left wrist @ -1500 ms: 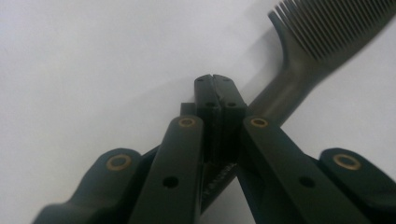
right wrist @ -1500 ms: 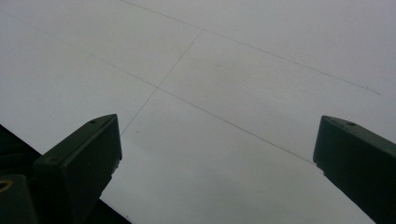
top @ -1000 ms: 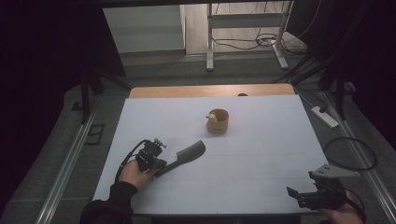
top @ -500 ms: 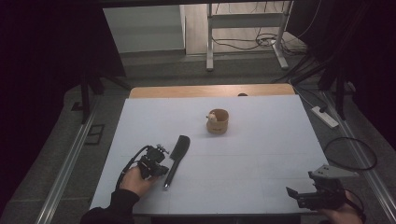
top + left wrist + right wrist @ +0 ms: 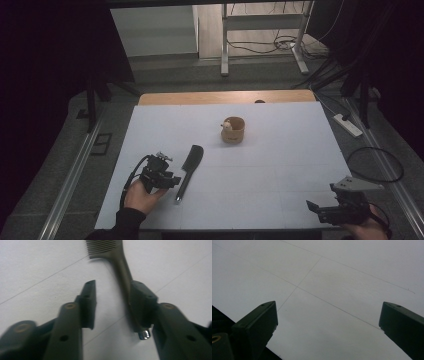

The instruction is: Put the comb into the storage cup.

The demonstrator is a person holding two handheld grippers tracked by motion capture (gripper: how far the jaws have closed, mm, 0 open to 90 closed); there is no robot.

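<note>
A dark comb (image 5: 190,167) lies on the white table (image 5: 280,165), teeth pointing away from me, its metal-tipped handle near the front. My left gripper (image 5: 172,181) sits at the handle's end, and its jaws have just been opening. In the left gripper view the comb (image 5: 120,262) handle runs along the inner face of the right-hand jaw, while the left-hand jaw stands well apart from it, so my left gripper (image 5: 114,285) is open. At the table's front right corner my right gripper (image 5: 312,207) hovers open over bare table (image 5: 329,305).
A small wooden cup (image 5: 233,130) with a pale little figure in it stands at the middle of the table, beyond the comb. A strip of bare wood (image 5: 225,97) edges the far side. Cables and metal frame legs lie on the floor behind.
The comb, held and pointing right a second ago, swung to point away and now rests on the table. The left jaws have opened off it. The right gripper kept still.
</note>
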